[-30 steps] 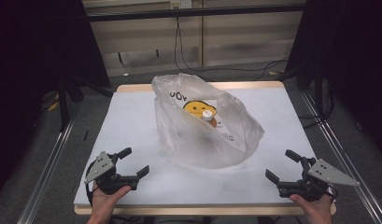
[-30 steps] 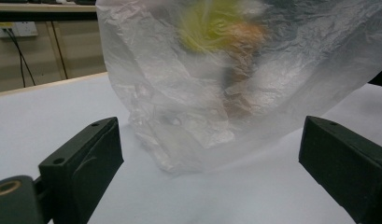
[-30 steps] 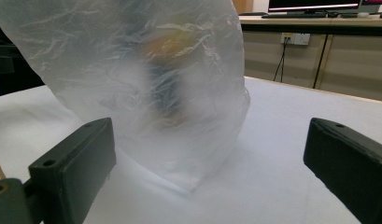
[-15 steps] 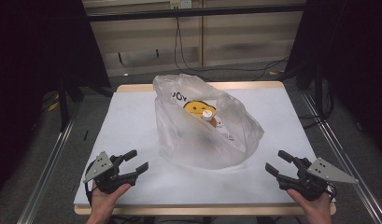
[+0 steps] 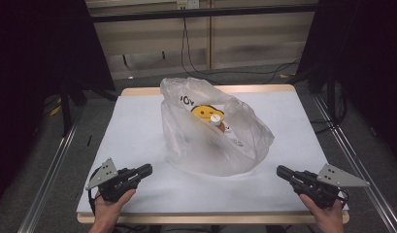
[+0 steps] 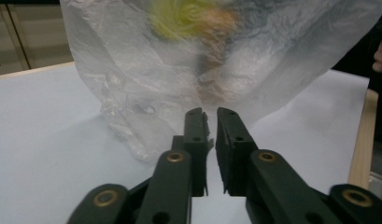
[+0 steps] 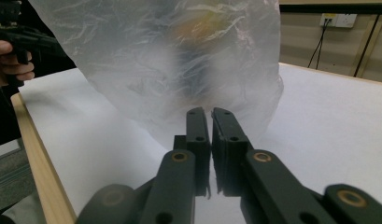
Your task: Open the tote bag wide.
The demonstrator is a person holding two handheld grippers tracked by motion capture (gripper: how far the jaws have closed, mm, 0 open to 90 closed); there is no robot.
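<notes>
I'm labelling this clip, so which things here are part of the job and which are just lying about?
Part of the job:
- clear plastic bag on the white table
- yellow smiley-face item inside it
- left tongs, shut and empty
- right tongs, shut and empty

Just lying about:
- black cables on the floor behind
- wall socket

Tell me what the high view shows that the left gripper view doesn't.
High view alone: the whole plastic bag with its open mouth, a yellow smiley pack inside, and the grey plates on both grippers. Left gripper view alone: the left gripper up close, jaws shut on nothing, short of the bag's crumpled lower edge. Both: the bag, the white table and the right gripper.
</notes>
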